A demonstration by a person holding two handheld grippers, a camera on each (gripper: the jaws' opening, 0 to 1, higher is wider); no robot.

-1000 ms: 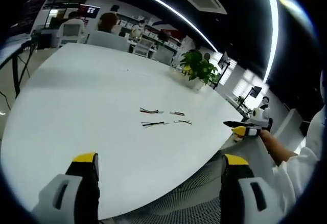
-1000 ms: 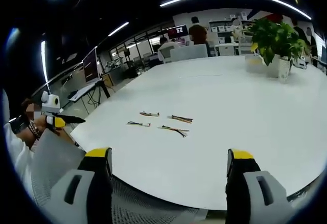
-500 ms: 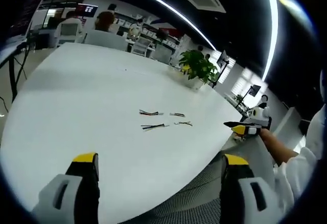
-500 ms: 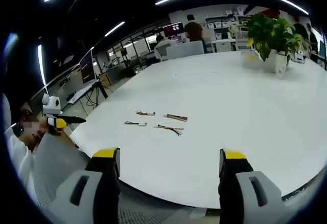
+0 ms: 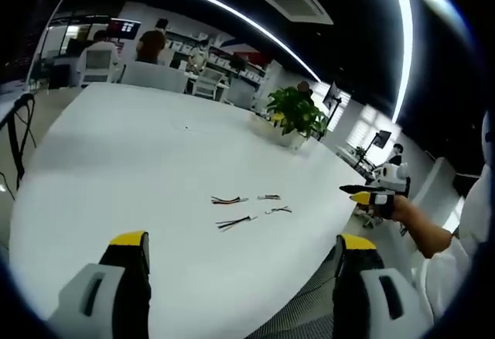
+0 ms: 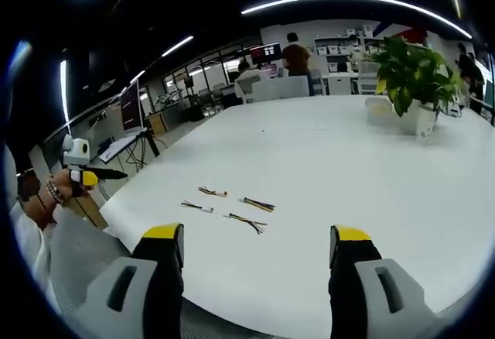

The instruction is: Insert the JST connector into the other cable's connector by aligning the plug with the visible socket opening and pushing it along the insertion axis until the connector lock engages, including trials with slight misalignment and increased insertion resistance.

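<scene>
Both the left tool (image 5: pixel 241 252) and the right tool (image 6: pixel 252 244) are wide open, holding nothing, above the white desk (image 6: pixel 348 169) where four little cables (image 6: pixel 226 207) lie.

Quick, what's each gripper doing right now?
Left gripper: open, holding nothing, short of the cables.
Right gripper: open, holding nothing.
</scene>
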